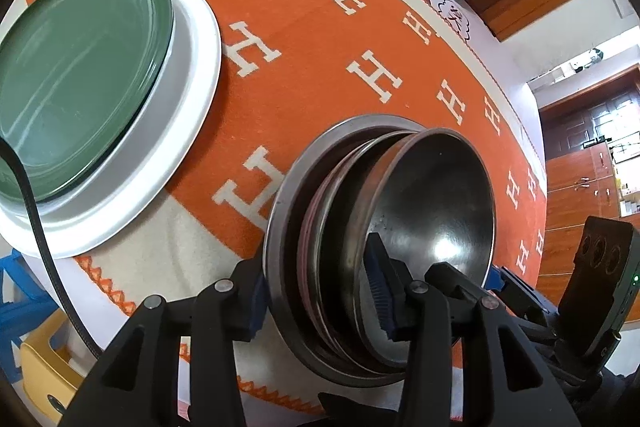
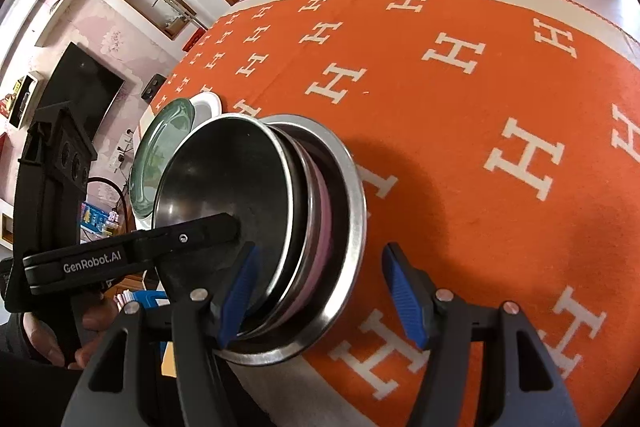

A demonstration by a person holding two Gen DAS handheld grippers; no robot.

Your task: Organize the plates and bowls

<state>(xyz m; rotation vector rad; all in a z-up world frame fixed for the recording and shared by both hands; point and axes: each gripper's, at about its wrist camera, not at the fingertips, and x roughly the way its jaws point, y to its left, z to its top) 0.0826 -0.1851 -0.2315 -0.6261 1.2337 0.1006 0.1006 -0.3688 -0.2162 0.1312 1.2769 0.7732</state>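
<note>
Bowls (image 1: 400,227) nested in stack on orange desk (image 1: 320,39) near its edge; left gripper (image 1: 320,303) jaws pinching stack rims, right gripper (image 2: 316,295) jaws spread astride stack rim. Green plate (image 1: 76,79) on white plate (image 1: 188,99), well apart.

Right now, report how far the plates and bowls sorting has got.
Done: the green plate sits on the white plate, and the metal bowls are nested on the orange cloth.
In hand: the left gripper straddles the rims on one side of that stack. The right gripper stands open around the other side.
Left: I see no loose dishes; perhaps only seating the tilted top bowl.
</note>
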